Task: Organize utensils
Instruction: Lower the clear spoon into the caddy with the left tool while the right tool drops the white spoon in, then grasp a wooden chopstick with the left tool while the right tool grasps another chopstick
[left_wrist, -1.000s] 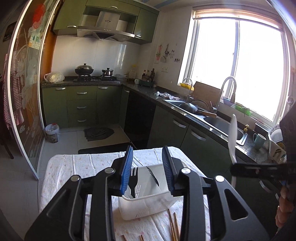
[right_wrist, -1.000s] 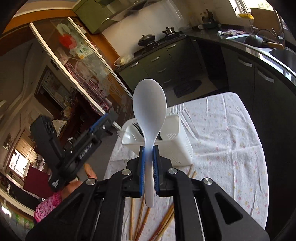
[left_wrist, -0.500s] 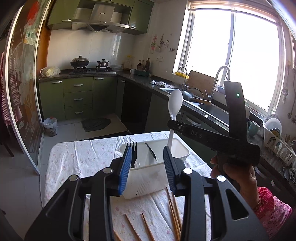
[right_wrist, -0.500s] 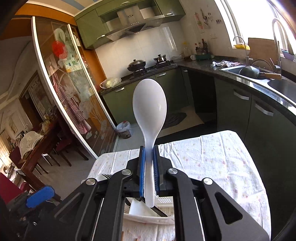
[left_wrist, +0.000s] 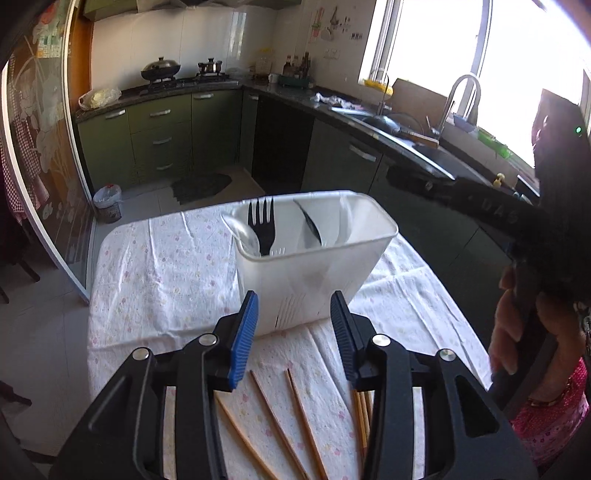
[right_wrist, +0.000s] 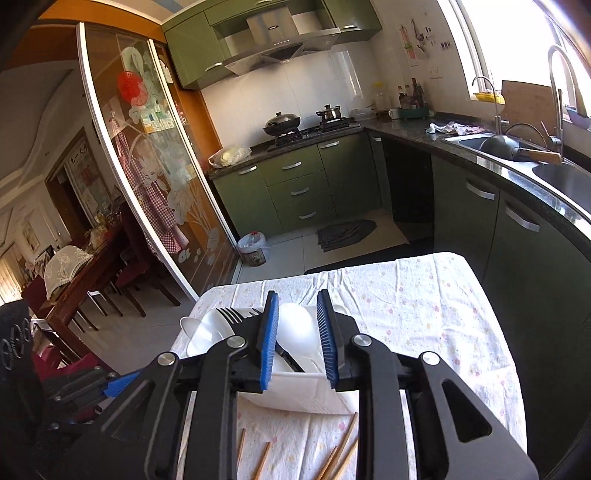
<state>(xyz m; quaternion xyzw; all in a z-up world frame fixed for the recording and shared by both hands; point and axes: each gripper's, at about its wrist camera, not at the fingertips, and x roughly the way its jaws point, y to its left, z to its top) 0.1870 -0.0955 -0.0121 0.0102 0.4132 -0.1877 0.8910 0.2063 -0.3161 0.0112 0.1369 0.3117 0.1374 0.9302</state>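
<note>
Directly ahead of the left gripper (left_wrist: 293, 332), whose blue pads are spread apart with nothing between them, stands one white utensil caddy (left_wrist: 314, 273) on the flowered tablecloth (left_wrist: 166, 273). Contents visible from the left wrist view: one black fork (left_wrist: 261, 227), tines up, in the left compartment; one white spoon (left_wrist: 242, 232) beside it; one dark knife blade (left_wrist: 310, 227) leaning in the middle compartment.

Beneath and behind the left gripper's pads lie several wooden chopsticks (left_wrist: 299, 417) on the cloth, three clearly separate and a bundle under the right finger that cannot be counted.

Between the pads of the right gripper (right_wrist: 296, 339), also spread and gripping nothing, sits the white rice paddle (right_wrist: 297, 326), its head resting in the caddy. Four chopstick ends show below that gripper.

Right of the left gripper, the person's hand (left_wrist: 517, 325) holds the other tool's body, blocking the counter and sink.
</note>
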